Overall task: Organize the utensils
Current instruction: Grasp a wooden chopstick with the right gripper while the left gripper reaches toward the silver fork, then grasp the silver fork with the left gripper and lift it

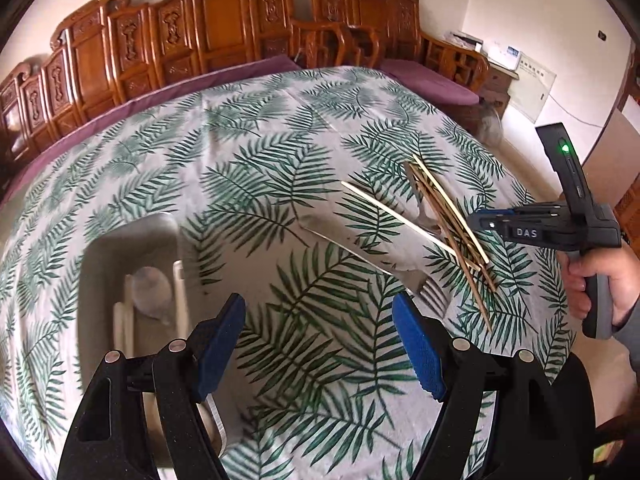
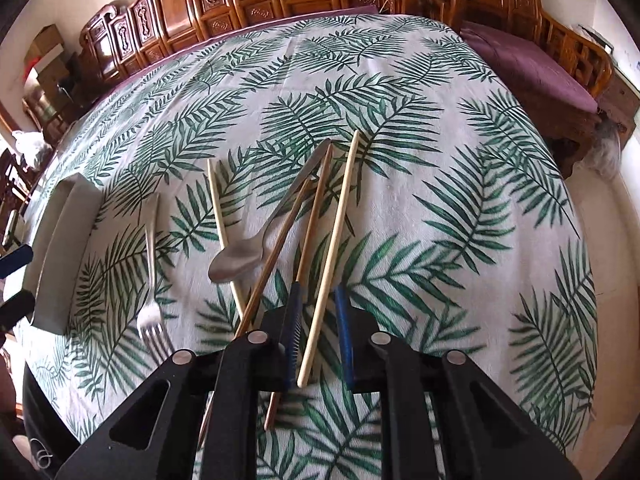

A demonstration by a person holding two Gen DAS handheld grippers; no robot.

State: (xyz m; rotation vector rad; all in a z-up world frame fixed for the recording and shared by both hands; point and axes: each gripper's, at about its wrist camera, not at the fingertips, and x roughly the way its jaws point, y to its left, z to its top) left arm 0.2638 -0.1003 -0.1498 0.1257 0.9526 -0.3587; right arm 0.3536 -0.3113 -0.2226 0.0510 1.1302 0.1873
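While the left gripper (image 1: 320, 344) hangs over the leaf-print tablecloth (image 2: 440, 160) with its blue pads (image 1: 418, 346) spread wide and nothing between them, the grey rectangular utensil tray (image 2: 60, 248) sits by the table's left edge, blurred, with pale utensils inside. Next comes the silver metal fork (image 2: 150, 264), flat on the cloth, tines toward the near edge. Then 1 pale bamboo chopstick (image 2: 224, 232), and the silver metal spoon (image 2: 240, 260) lying across darker brown chopsticks (image 2: 280, 248). Over on the right, the right gripper (image 2: 318, 332) has its pads partly parted around a long pale wooden chopstick (image 2: 332, 248), flanking it without a clear clamp.
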